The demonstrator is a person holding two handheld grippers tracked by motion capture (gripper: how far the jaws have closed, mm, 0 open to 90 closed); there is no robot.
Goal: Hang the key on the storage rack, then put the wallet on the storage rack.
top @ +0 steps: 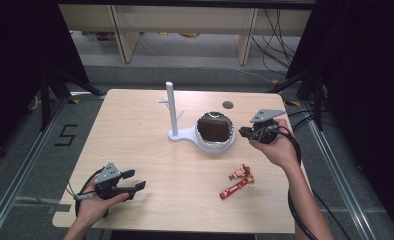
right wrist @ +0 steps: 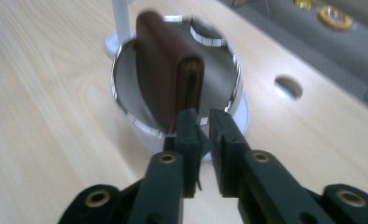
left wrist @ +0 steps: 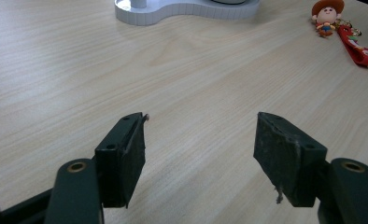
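Brown leather wallet [right wrist: 166, 77] lay in a round silver dish [right wrist: 126, 105] just ahead of the right gripper [right wrist: 202, 122], whose jaws were nearly together with nothing between them. Beyond the left gripper [left wrist: 201, 140], its jaws wide and empty, a red cowboy-figure keychain [left wrist: 343, 28] lay far right.

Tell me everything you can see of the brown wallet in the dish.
The brown wallet is a folded, leather-looking piece with rounded corners and a darker seam along its edge. It stands on edge, leaning slightly, in the shiny round metal dish on the white stand's base, right of the white post. The right gripper sits just in front of its near edge, jaws nearly together with nothing between them; whether a jaw tip touches the wallet I cannot tell.
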